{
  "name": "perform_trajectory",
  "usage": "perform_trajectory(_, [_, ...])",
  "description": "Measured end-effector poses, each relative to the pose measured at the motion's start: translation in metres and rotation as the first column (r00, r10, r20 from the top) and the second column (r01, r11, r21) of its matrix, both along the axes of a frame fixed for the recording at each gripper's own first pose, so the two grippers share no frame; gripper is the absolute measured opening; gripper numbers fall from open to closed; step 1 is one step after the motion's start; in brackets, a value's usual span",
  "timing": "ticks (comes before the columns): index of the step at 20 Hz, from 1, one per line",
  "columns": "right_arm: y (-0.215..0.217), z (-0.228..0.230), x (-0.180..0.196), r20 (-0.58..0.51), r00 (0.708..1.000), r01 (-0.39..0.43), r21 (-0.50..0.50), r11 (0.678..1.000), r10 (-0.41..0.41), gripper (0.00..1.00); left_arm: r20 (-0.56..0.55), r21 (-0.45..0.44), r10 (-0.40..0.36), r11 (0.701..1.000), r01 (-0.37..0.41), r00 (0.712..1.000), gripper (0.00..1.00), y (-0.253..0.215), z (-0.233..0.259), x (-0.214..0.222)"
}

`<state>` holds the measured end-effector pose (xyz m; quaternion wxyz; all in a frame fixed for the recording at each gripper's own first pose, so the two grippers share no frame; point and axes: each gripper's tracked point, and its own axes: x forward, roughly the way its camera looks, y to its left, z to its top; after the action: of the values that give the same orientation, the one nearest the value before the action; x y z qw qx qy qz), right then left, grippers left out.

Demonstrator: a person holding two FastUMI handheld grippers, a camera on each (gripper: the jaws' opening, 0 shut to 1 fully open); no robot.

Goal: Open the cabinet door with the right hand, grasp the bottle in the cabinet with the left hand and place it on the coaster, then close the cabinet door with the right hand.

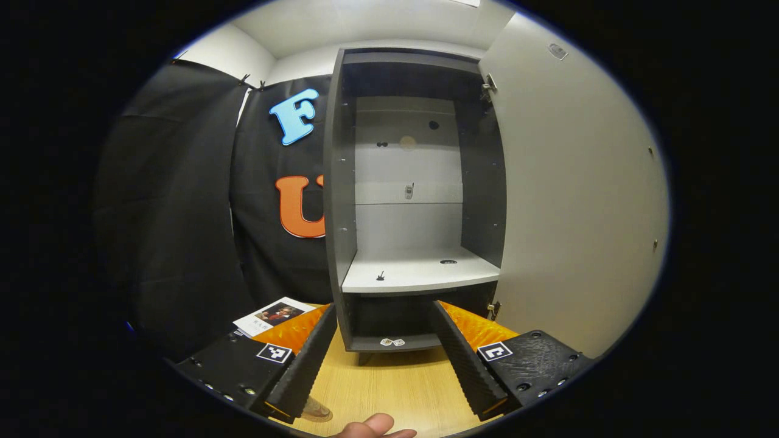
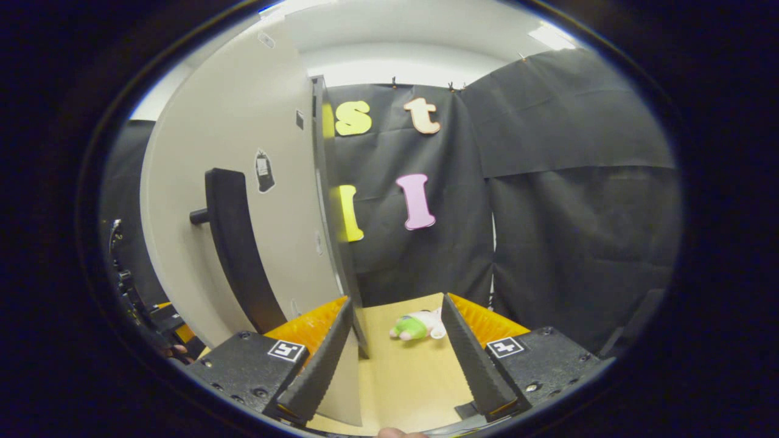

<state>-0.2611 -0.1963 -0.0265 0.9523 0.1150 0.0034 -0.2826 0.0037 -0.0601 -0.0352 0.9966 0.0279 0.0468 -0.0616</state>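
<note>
In the left gripper view the left gripper (image 1: 389, 365) is spread wide with nothing between its fingers, held over the pale wooden worktop (image 1: 395, 389) in front of the tall dark grey cabinet (image 1: 341, 201). A fingertip of the person's hand (image 1: 374, 427) shows at the bottom edge. By the left finger's tip a small clear round thing lies on the worktop; I cannot tell what it is. The cabinet stands open, its white shelf (image 1: 420, 274) bare apart from small fittings, and the large pale grey cabinet door (image 1: 578, 201) is swung out to the right. A white printed booklet (image 1: 274, 315) lies on the worktop just left of the cabinet's base.

In the right gripper view the right gripper (image 2: 395, 359) is also wide apart and grips nothing; the free edge of the door (image 2: 243, 182) stands between its fingers, close to the left one. The door's black bar handle (image 2: 234, 243) sits on the face to the left. Farther along the worktop (image 2: 408, 371) lies a small green and white plush toy (image 2: 417, 325).
</note>
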Motion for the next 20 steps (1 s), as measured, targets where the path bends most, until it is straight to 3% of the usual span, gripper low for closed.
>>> perform_trajectory(14, [0.067, 0.015, 0.040, 0.029, 0.999, -0.029, -0.023, 0.999, 0.029, 0.94, 0.019, -0.010, 0.021, 1.000, -0.021, 1.000, 0.95, 0.069, 0.006, -0.006])
perform_trajectory(20, [0.092, 0.019, 0.070, 0.055, 0.997, -0.049, 0.014, 0.999, 0.048, 0.94, 0.014, -0.014, 0.013, 1.000, -0.013, 1.000, 0.95, 0.089, 0.003, -0.003])
